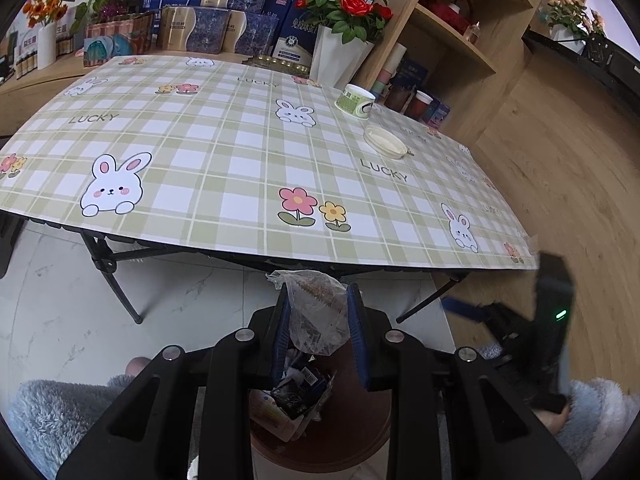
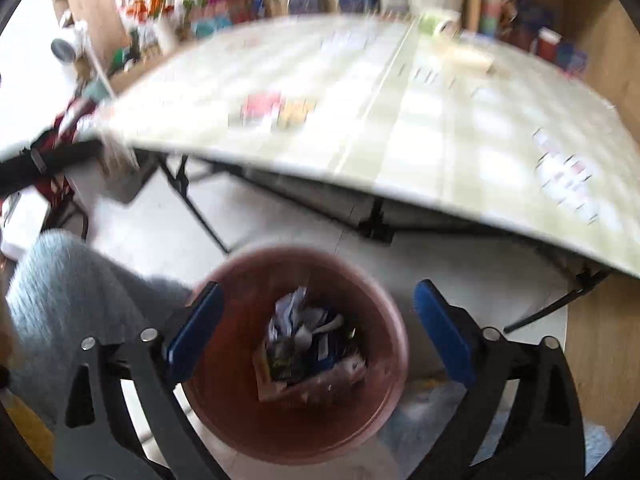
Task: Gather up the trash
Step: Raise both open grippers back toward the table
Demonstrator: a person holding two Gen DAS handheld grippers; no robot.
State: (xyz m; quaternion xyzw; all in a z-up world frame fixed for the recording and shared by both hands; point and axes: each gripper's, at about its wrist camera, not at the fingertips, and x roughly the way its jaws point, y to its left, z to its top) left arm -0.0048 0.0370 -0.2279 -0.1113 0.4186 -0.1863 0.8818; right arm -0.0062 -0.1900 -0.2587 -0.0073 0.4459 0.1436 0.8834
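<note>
My left gripper (image 1: 318, 308) is shut on a crumpled clear plastic wrapper (image 1: 316, 312), held just above a reddish-brown trash bin (image 1: 360, 420) that stands on the floor in front of the table. In the right wrist view, which is blurred, the same bin (image 2: 240, 412) lies straight below my right gripper (image 2: 318, 320). That gripper stands wide open with nothing between its blue fingers (image 2: 444, 332). Several wrappers and crumpled papers (image 2: 308, 344) lie in the bin. On the table's far right sit a green-and-white cup (image 1: 355, 101) and a round white lid (image 1: 385, 142).
The folding table (image 1: 224, 168) carries a green plaid cloth with rabbits and flowers. Boxes, flower pots and a white vase of red roses (image 1: 344, 20) line its far side. A wooden shelf (image 1: 460, 32) stands at the right. A person's fuzzy grey sleeves (image 1: 60, 416) show at the lower corners.
</note>
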